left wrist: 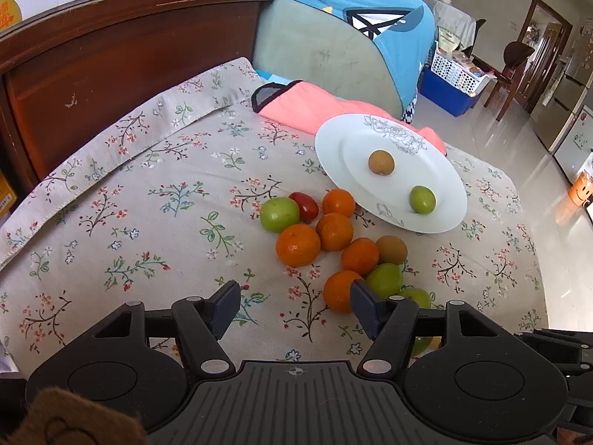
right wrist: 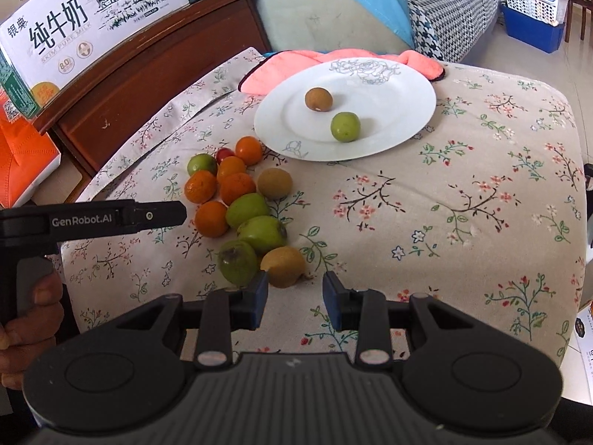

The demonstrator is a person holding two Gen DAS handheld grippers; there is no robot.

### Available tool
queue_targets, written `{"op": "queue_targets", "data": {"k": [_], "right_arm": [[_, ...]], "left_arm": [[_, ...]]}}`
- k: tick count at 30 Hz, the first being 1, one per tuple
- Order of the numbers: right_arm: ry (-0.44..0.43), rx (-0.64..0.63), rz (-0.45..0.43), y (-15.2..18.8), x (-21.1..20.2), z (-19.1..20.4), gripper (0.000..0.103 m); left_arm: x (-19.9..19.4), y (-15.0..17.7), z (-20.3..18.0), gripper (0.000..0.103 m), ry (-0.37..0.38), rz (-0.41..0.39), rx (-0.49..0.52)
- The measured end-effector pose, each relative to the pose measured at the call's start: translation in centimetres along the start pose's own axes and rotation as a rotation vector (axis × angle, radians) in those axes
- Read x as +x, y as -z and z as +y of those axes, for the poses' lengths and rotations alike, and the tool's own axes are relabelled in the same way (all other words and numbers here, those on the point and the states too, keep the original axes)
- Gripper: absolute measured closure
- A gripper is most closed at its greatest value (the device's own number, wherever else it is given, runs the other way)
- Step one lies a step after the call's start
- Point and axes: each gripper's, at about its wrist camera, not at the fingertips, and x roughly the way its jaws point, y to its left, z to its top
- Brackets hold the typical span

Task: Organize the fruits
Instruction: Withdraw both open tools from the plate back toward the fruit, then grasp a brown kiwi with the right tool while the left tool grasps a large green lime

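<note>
A white plate (left wrist: 341,148) (right wrist: 389,104) lies on the flowered cloth and holds a brown fruit (left wrist: 381,162) (right wrist: 318,99) and a green fruit (left wrist: 422,199) (right wrist: 345,127). Nearer lies a pile of several oranges (left wrist: 297,244) (right wrist: 200,186), green fruits (left wrist: 278,214) (right wrist: 247,209), brown fruits (left wrist: 392,249) (right wrist: 283,267) and one red tomato (left wrist: 304,205) (right wrist: 224,154). My left gripper (left wrist: 296,306) stands open just short of the pile, with an orange (left wrist: 339,291) beside its right finger. My right gripper (right wrist: 295,300) has its jaws narrowly apart with nothing between them, the nearest brown fruit just ahead.
A pink cloth (left wrist: 307,107) (right wrist: 296,63) lies behind the plate. A wooden headboard (left wrist: 111,55) and a milk carton box (right wrist: 85,18) stand at the left. A hand (right wrist: 29,307) holds the left gripper (right wrist: 178,215) beside the pile. The table's edge drops to the floor (left wrist: 519,155) at the right.
</note>
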Motion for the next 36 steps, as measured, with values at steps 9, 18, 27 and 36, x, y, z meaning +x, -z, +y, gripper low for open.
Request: {"op": "queue_targets", "data": {"k": [9, 18, 27, 36], "right_arm": [[0.012, -0.061, -0.015, -0.3, 1.3, 1.0, 0.069], [0.023, -0.088, -0.035, -0.3, 2.0, 1.6, 0.074], [0.053, -0.041, -0.038, -0.5, 1.5, 0.7, 0.074], [0.051, 0.001, -0.027, -0.6, 1.4, 0.2, 0.074]], "left_arm": [[0.3, 0.3, -0.9, 0.038, 0.027, 0.012, 0.034], [1.0, 0.7, -1.9, 0.04, 0.029, 0.001, 0.084], [0.8, 0.7, -2.4, 0.059, 0.067, -0.012, 0.107], [-0.2, 0.1, -0.5, 0.062, 0.039, -0.035, 0.019]]}}
